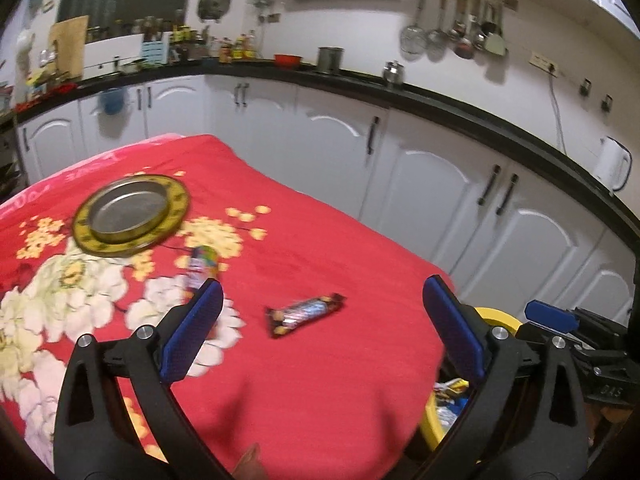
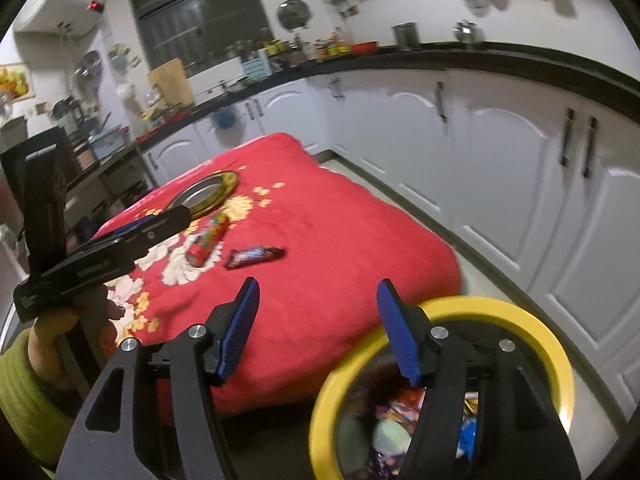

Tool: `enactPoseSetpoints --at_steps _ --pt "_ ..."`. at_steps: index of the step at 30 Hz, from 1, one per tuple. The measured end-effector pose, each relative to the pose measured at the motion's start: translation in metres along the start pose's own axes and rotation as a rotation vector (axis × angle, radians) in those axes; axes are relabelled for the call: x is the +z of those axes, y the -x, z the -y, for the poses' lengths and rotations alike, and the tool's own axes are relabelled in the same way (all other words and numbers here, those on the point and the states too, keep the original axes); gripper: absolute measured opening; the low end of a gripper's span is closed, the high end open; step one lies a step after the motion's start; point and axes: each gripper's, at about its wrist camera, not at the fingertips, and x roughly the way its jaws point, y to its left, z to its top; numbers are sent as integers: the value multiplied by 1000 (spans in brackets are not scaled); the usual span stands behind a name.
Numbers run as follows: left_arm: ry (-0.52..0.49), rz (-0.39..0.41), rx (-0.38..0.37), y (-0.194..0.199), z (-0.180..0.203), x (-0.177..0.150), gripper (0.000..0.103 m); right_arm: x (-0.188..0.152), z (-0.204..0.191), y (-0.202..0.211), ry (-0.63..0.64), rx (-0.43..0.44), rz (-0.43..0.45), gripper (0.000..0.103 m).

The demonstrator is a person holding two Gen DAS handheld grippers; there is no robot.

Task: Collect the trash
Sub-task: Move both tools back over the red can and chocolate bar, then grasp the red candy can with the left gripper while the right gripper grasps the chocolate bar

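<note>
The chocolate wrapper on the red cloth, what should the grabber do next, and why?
Probably ease the left gripper forward and down over the dark wrapper. Its jaws are open and empty, the wrapper lies flat just ahead between them, and the yellow bin already holding trash waits beside the table.

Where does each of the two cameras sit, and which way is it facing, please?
Left wrist: on the left gripper, above the red cloth, facing the kitchen cabinets; own open fingers show.
Right wrist: on the right gripper, over the yellow bin beside the table; own open fingers and the person's left hand show.
Shared: candy bar wrapper, tube wrapper, round tray.
</note>
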Motion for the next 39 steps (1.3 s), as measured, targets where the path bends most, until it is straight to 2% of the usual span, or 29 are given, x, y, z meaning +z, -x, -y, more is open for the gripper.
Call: enactPoseSetpoints --at_steps 7,13,21,26,28,30,33,34,38,39 --pt "65 1 66 0 -49 2 92 21 -33 -46 64 46 -44 59" --pt "118 -35 111 -13 -85 6 92 29 -48 -93 106 55 -106 59" --pt "188 -110 92 -40 -117 6 71 32 -49 -154 29 43 -188 59" --pt "209 -158 69 -59 -124 4 71 25 -50 -180 10 8 -230 58" --pt "206 -175 65 -67 -123 3 70 24 -51 -181 14 11 -219 55" --pt "214 -197 52 -77 -123 2 67 22 -53 -182 10 35 -218 44" --pt "227 -227 34 -88 -122 -1 64 20 -55 -182 16 43 -210 40" --pt "231 -235 28 -91 -122 -2 63 18 -55 -180 15 51 -204 36" --pt "238 -261 17 -101 -119 -7 53 14 -50 -174 5 74 -188 24" --pt "234 -261 20 -101 -118 -8 47 13 -50 -172 4 76 -187 21"
